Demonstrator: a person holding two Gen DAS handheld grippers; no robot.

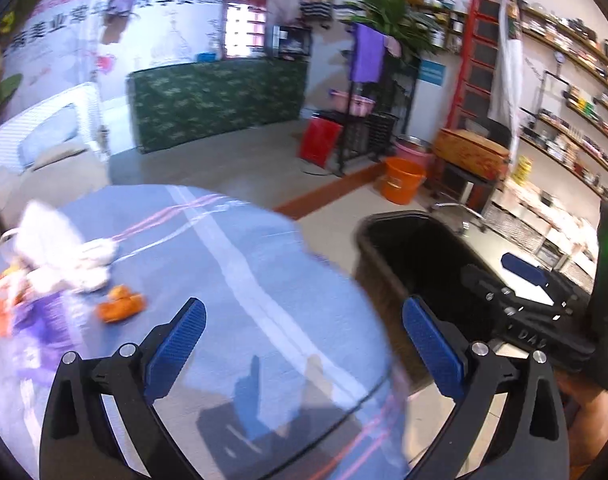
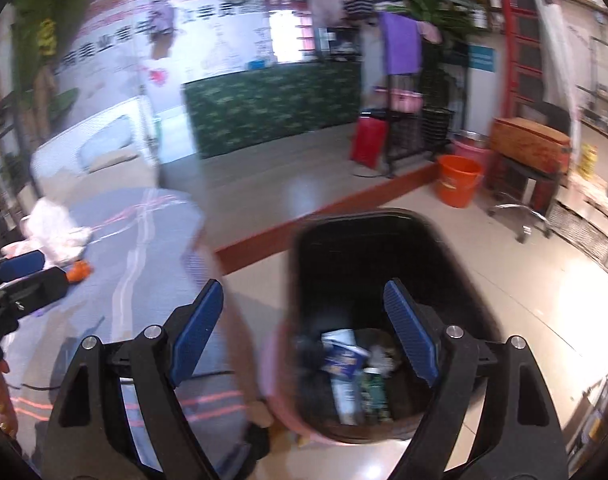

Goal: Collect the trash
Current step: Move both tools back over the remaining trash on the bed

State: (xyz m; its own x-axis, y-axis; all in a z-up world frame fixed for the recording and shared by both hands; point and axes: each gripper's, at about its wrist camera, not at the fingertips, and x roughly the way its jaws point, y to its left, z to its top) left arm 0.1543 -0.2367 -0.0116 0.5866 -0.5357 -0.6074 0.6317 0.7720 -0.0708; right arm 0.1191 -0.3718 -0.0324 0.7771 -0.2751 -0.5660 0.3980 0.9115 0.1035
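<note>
Trash still on the surface (image 1: 223, 280): crumpled white tissue (image 1: 63, 252) at the far left, an orange scrap (image 1: 119, 304) just beside it, a purple wrapper (image 1: 43, 320) and more orange bits at the left edge, all blurred. Well to the left of the left gripper (image 1: 304, 336) and beyond the reach of its fingers (image 1: 179, 340); nothing between them. Fingers spread wide apart, empty, one blue pad over the blue-grey cloth, the other over the near rim of the black bin (image 1: 420, 256).

Bin standing on the floor just beside the round surface, at its right. Inside, seen from the right wrist view: a white and blue carton (image 2: 344, 360), a green packet (image 2: 374, 394) and dark, blurred bits at the bottom.

Right gripper (image 2: 304, 328) held above the bin's near edge, fingers (image 2: 412, 340) wide apart with nothing between them; right pad over the bin's opening, left pad over the edge of the cloth. Same tissue pile (image 2: 55, 236) far off to the left in this view, near the tips of the other gripper.

Farther out: an orange bucket (image 1: 400, 180) on the floor, a red box (image 1: 320, 140), a rack with a purple towel (image 1: 368, 54), a green patterned counter (image 1: 219, 100), shelves (image 1: 576, 72) along the right wall.
</note>
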